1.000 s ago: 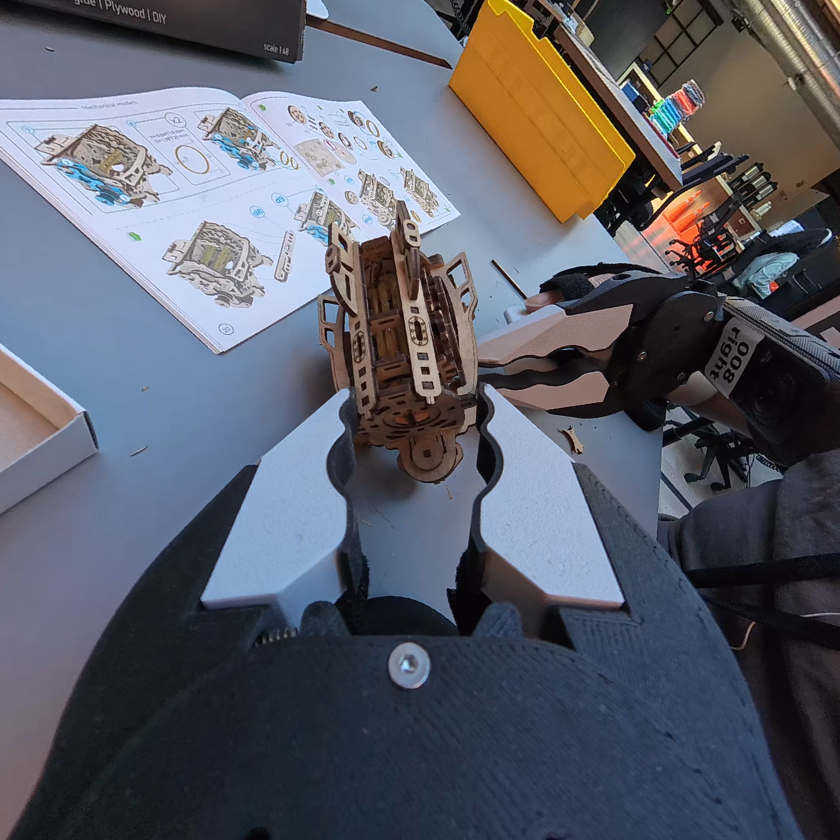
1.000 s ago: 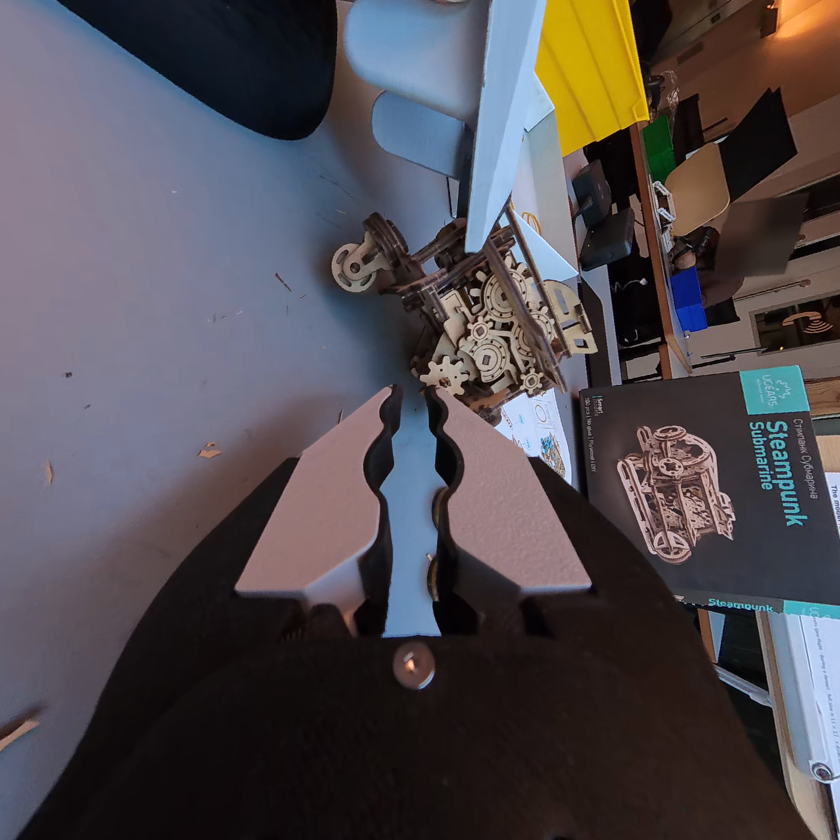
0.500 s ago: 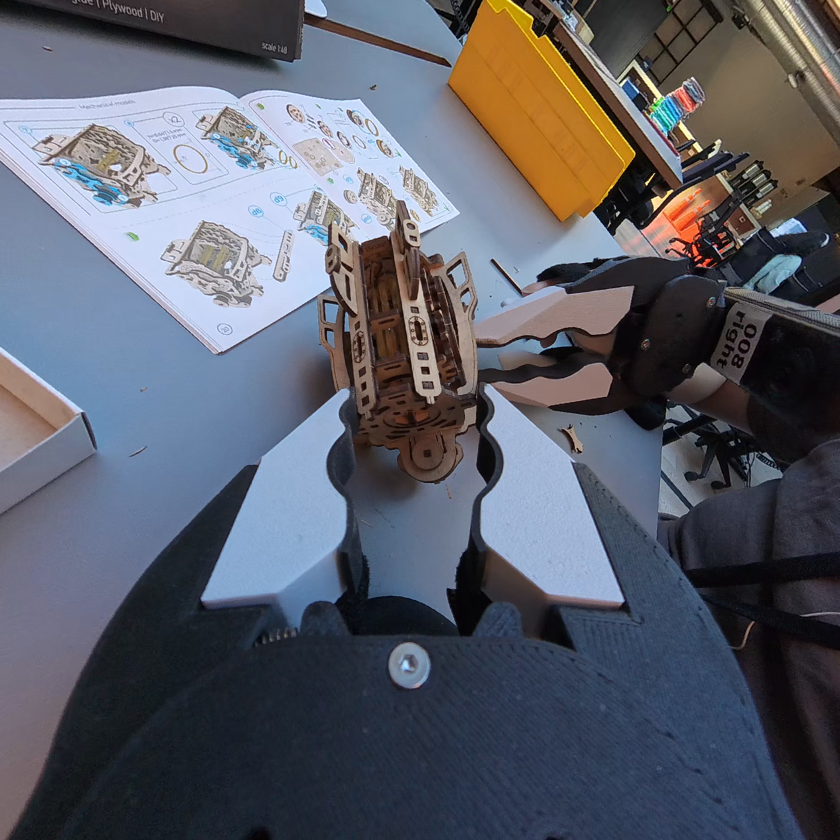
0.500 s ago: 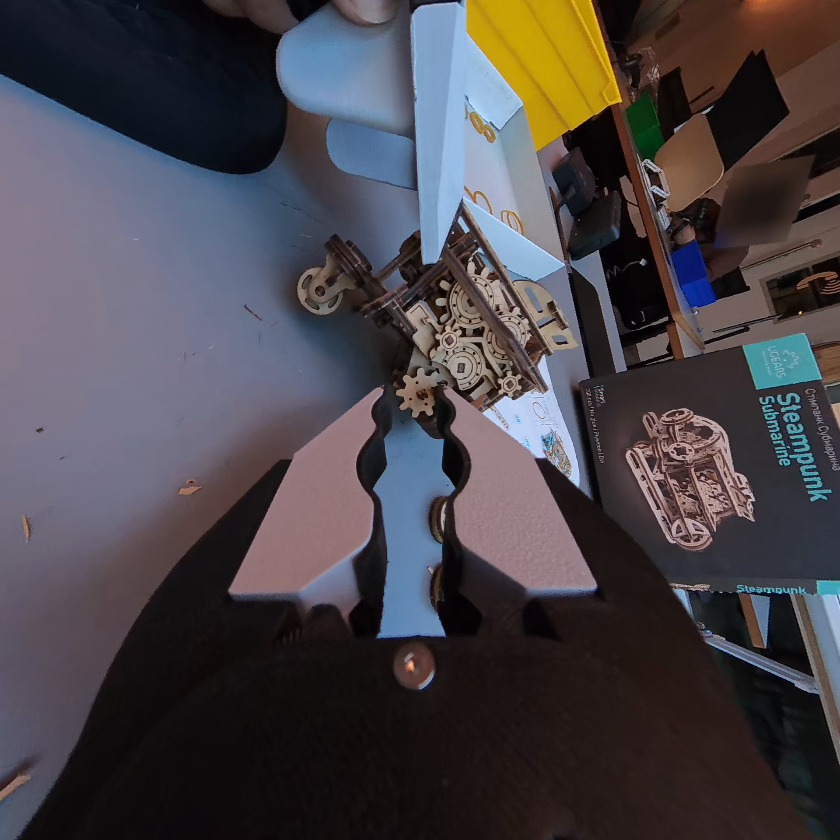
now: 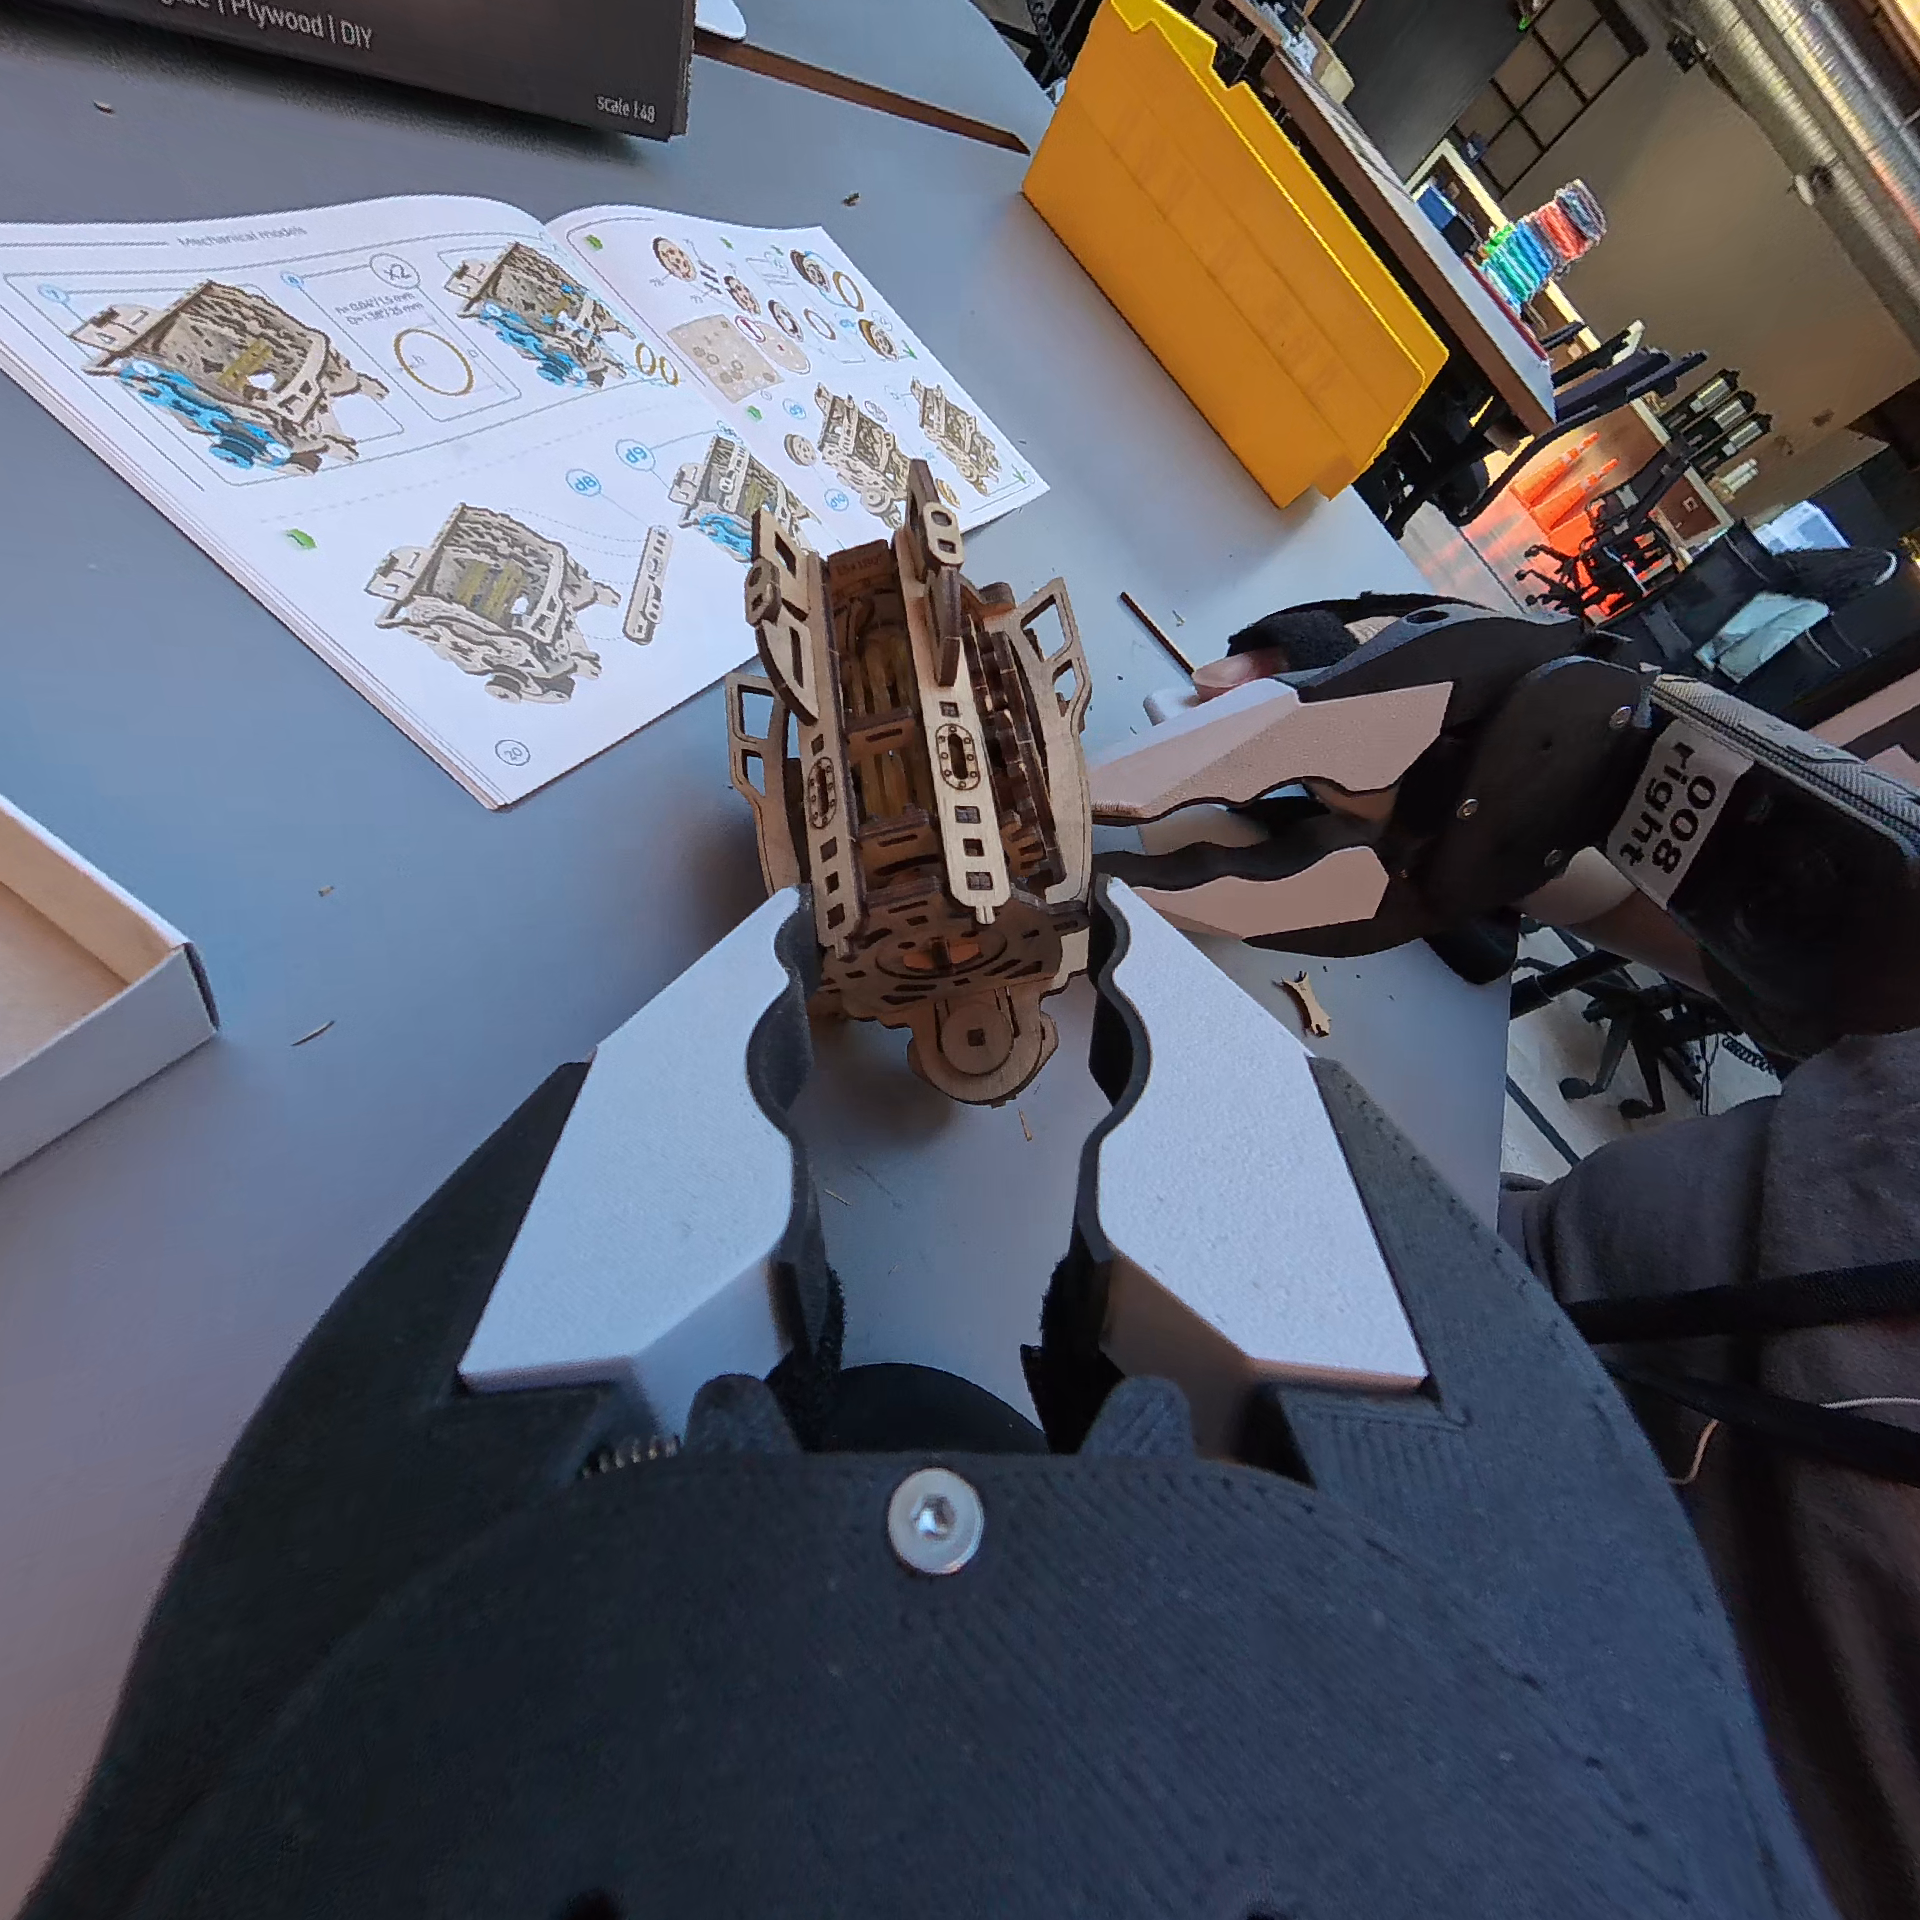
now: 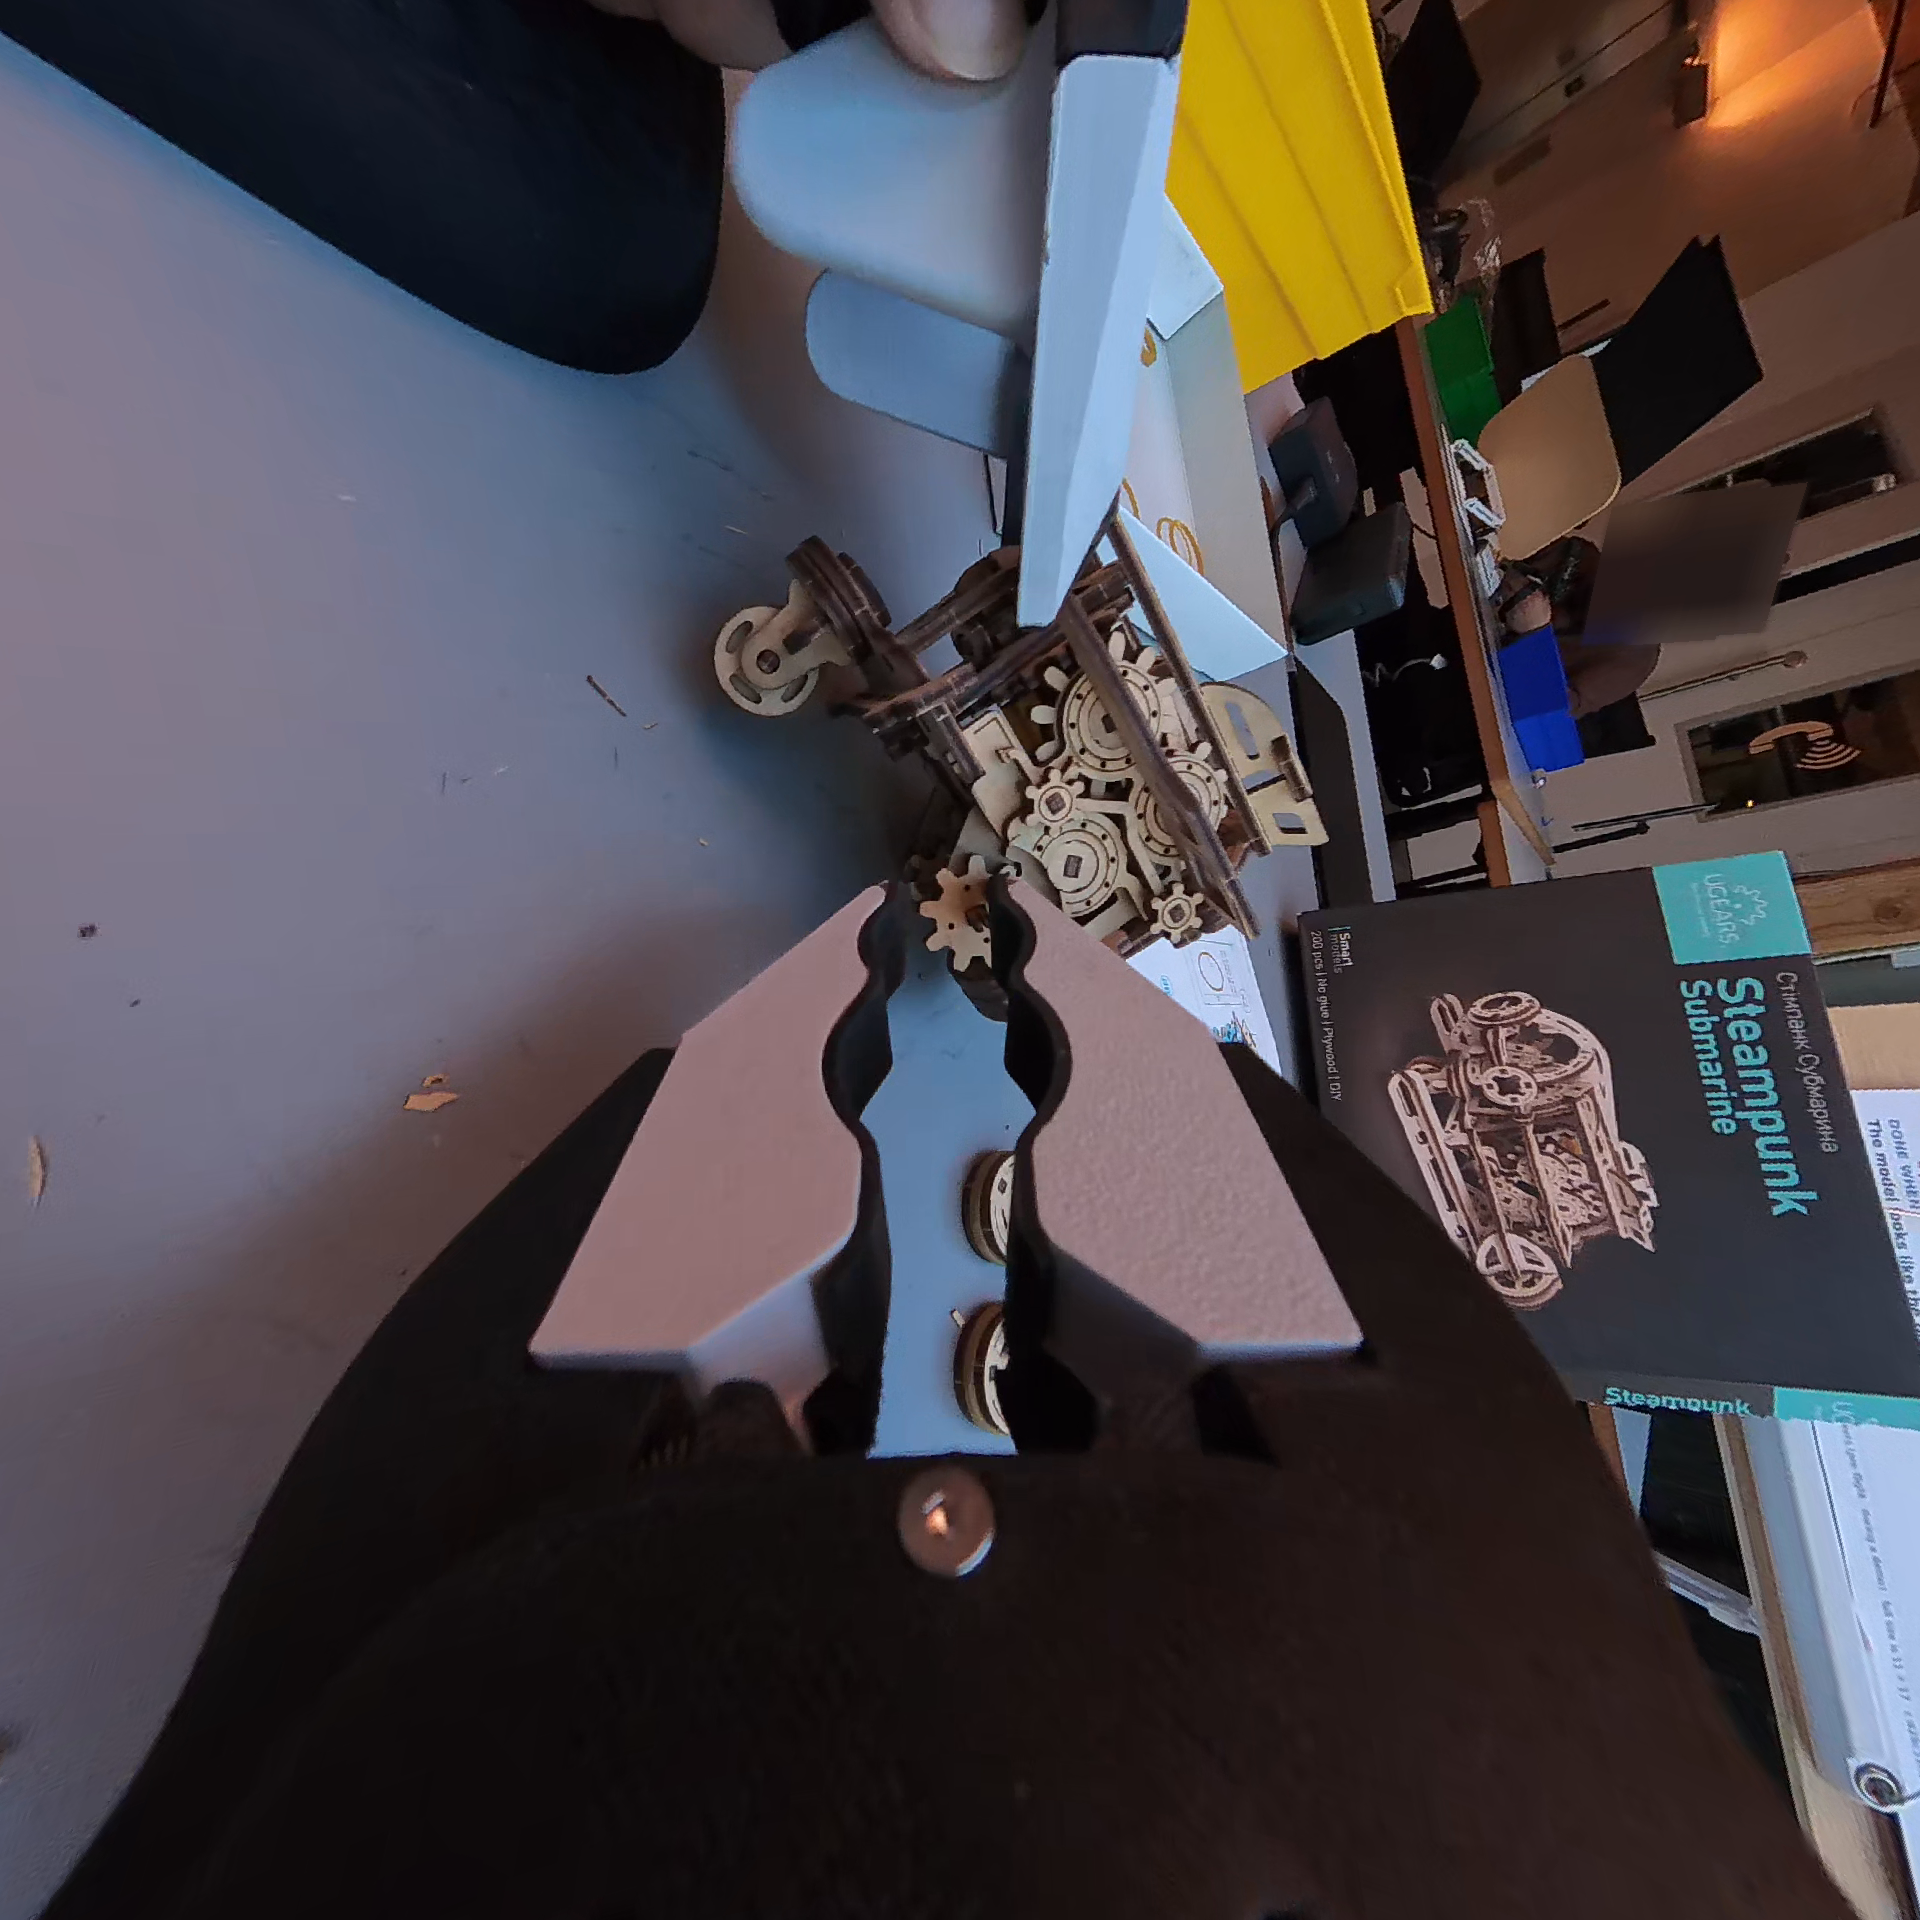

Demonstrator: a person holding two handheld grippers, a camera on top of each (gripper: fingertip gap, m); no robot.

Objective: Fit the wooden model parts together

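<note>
We see the left gripper (image 5: pixel 943 925) held low over the grey table (image 5: pixel 312 935), pointing forward and a little up. Its two white fingers (image 5: pixel 665 1164) squeeze the bottom of the wooden model (image 5: pixel 914 790), one on each side, so the jaws are closed on it. The model stands tipped up in the middle of the table, with its round nose hanging down between the fingers.

The right gripper (image 6: pixel 956 914) comes in from the right side, turned so one finger is above the other (we see this best from the left wrist view). Its tips reach the side of the model where the gears are. A small wooden gear (image 6: pixel 956 914) sits between the tips, and the jaws are nearly closed around it. We cannot tell for sure if they pinch it or just touch it. Two little wooden wheels (image 6: pixel 987 1205) lie on the table under this gripper.

An open instruction booklet (image 5: pixel 416 436) lies just behind the model. A yellow bin (image 5: pixel 1226 260) sits further back, near the table edge. A dark model box (image 6: pixel 1621 1122) lies at the far end of the table. A white box lid (image 5: pixel 94 997) sits at the left edge of the left wrist view.
</note>
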